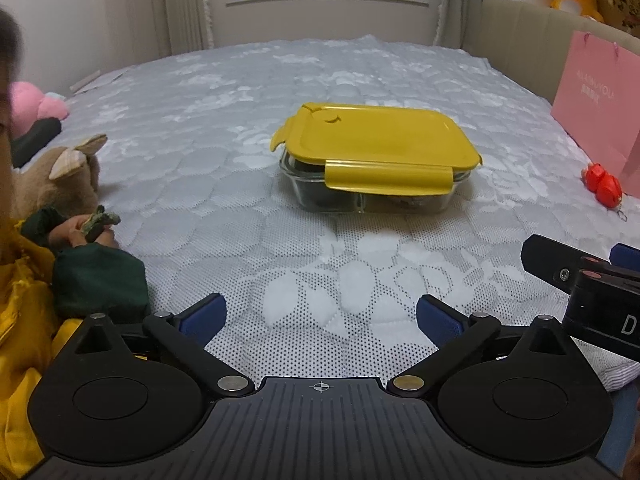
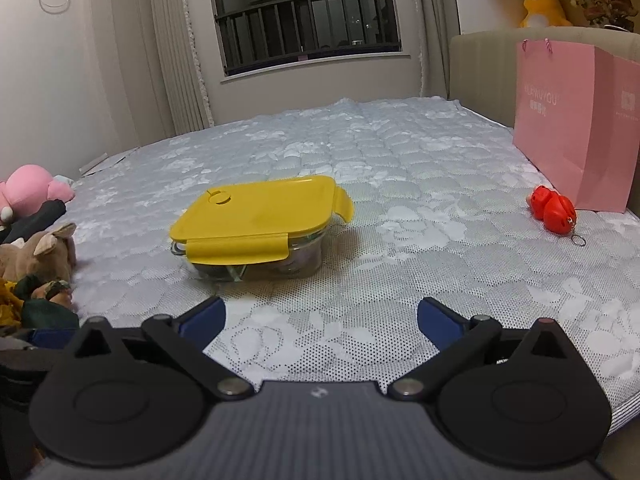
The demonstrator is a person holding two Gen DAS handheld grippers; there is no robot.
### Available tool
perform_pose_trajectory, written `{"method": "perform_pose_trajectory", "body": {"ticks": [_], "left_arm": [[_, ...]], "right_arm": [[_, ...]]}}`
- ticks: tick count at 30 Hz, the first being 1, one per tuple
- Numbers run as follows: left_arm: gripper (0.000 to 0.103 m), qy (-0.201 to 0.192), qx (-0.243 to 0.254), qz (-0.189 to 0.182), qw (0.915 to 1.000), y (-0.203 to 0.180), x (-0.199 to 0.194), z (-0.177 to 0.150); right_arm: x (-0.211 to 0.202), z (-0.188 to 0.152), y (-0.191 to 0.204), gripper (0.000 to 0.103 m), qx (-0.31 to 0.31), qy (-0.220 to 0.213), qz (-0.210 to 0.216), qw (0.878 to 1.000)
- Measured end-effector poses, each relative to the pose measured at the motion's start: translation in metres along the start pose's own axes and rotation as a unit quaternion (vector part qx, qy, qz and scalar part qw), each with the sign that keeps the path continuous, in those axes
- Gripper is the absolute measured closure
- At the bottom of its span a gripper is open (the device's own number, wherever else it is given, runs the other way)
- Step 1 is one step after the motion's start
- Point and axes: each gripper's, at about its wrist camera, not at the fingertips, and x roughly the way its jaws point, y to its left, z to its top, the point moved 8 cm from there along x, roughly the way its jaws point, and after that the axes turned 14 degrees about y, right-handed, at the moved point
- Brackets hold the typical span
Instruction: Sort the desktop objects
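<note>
A glass food box with a yellow lid point(image 1: 376, 140) sits in the middle of the white quilted mattress point(image 1: 240, 92); dark items show through its glass wall. It also shows in the right wrist view point(image 2: 256, 210), with a side latch flipped up. My left gripper point(image 1: 320, 314) is open and empty, low over the mattress in front of the box. My right gripper point(image 2: 320, 316) is open and empty, set back from the box; its body shows at the right edge of the left wrist view point(image 1: 588, 280). A red toy with a keyring point(image 2: 554, 210) lies to the right.
A pink paper bag point(image 2: 576, 120) stands at the right by the beige headboard. A brown plush point(image 1: 60, 176) and a pink plush point(image 2: 32, 190) lie at the left edge. A child in yellow point(image 1: 24, 300) sits at the left holding a small green item point(image 1: 100, 222).
</note>
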Motion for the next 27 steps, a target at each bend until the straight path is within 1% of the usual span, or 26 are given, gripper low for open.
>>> {"method": "perform_pose_trajectory", "body": {"ticks": [17,23,25,27], "left_arm": [[0.000,-0.004,-0.005,0.010,0.9999,0.005,0.004,0.002],[0.000,-0.013,0.019,0.036,0.9991,0.001,0.002,0.004],[0.000,-0.014,0.026,0.032,0.9991,-0.002,0.001,0.004],[0.000,-0.013,0.028,0.019,0.9993,-0.006,0.001,0.003]], "right_arm": [[0.004,0.001,0.003,0.000,-0.009,0.002,-0.005,1.000],[0.005,0.003,0.001,0.000,-0.010,0.002,-0.010,1.000],[0.006,0.003,0.001,0.000,-0.011,0.002,-0.012,1.000],[0.006,0.004,0.001,0.000,-0.011,0.001,-0.013,1.000]]}}
